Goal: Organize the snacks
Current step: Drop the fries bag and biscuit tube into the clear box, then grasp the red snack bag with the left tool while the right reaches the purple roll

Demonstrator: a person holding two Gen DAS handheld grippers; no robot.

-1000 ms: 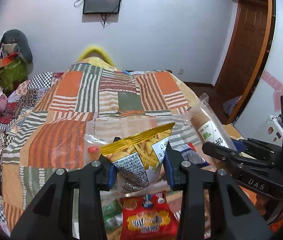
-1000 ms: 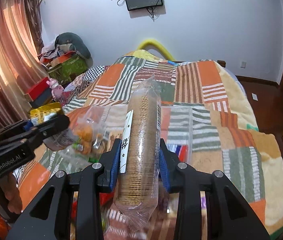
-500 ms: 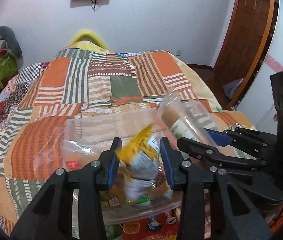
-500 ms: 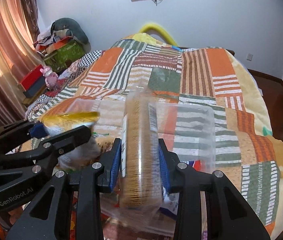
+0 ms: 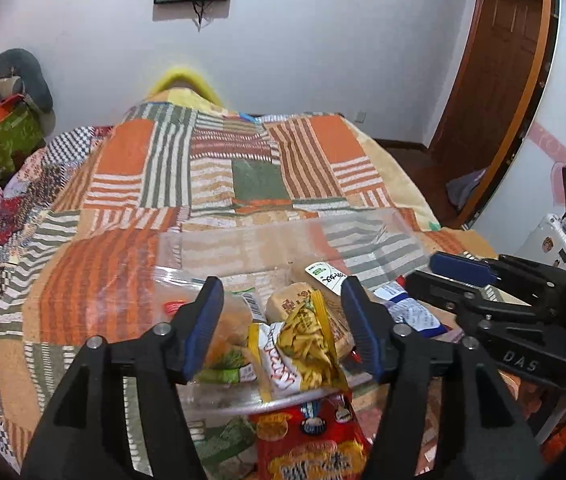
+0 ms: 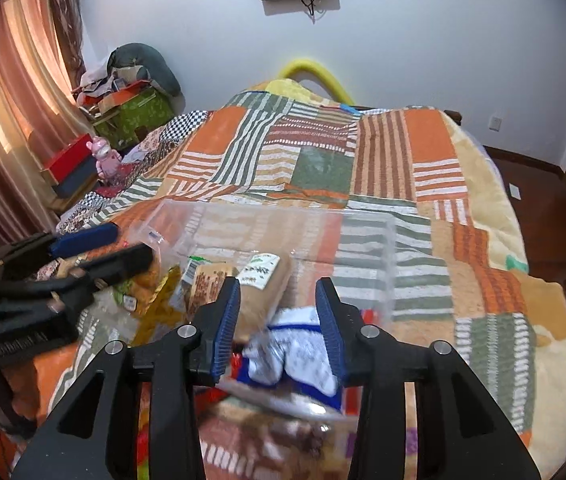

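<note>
Left wrist view: the left gripper [image 5: 281, 330] is seen with fingers spread apart, nothing clamped, above a clear plastic bin [image 5: 267, 248] on the patchwork quilt [image 5: 131, 184]. A yellow fries bag [image 5: 303, 352] lies inside the bin at 6 o'clock, a biscuit sleeve [image 5: 315, 280] at its 12 o'clock, and a red snack pack [image 5: 315, 440] outside below. At 3 o'clock the right gripper [image 6: 279, 326] is likewise held wide, empty, above a blue-white packet [image 6: 303, 352].

snacks [image 5: 303, 344] in bin [image 5: 283, 232] on bed [image 5: 123, 280]
</note>
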